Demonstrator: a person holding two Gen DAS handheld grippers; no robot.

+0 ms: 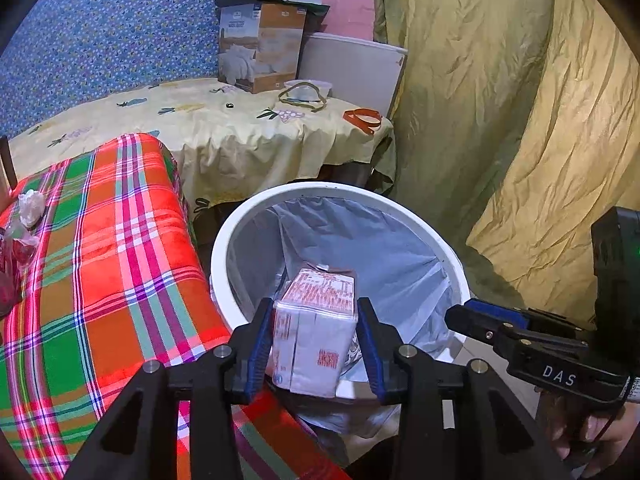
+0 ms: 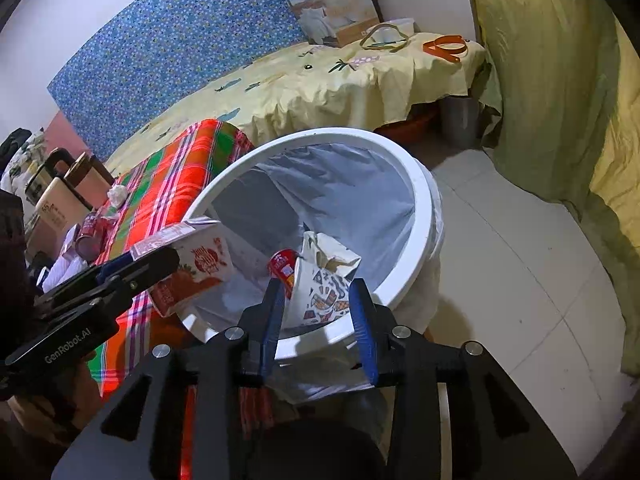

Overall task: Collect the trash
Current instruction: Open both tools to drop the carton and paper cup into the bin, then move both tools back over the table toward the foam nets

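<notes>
A white round bin (image 1: pixel 224 240) with a grey-blue liner stands on the floor under both grippers. A white and red carton (image 1: pixel 316 320) sits between the fingers of my left gripper (image 1: pixel 315 306), tipped over the bin's near rim. The jaws are open, with only a thin gap beside the carton. My right gripper (image 2: pixel 316 284) is open above the bin (image 2: pixel 420 208). A white patterned paper bag (image 2: pixel 324 280) hangs loose between its fingers, beside a red scrap (image 2: pixel 282 266). The right wrist view also shows the left gripper (image 2: pixel 140 266) and the carton (image 2: pixel 204 268).
A plaid blanket (image 1: pixel 120 260) left of the bin carries a crumpled tissue (image 1: pixel 32 206) and red wrappers (image 1: pixel 16 248). Behind lie a bed with a yellow sheet (image 1: pixel 200 120) and a cardboard box (image 1: pixel 260 48). Yellow-green curtains (image 1: pixel 500 120) hang at the right over tiled floor (image 2: pixel 520 260).
</notes>
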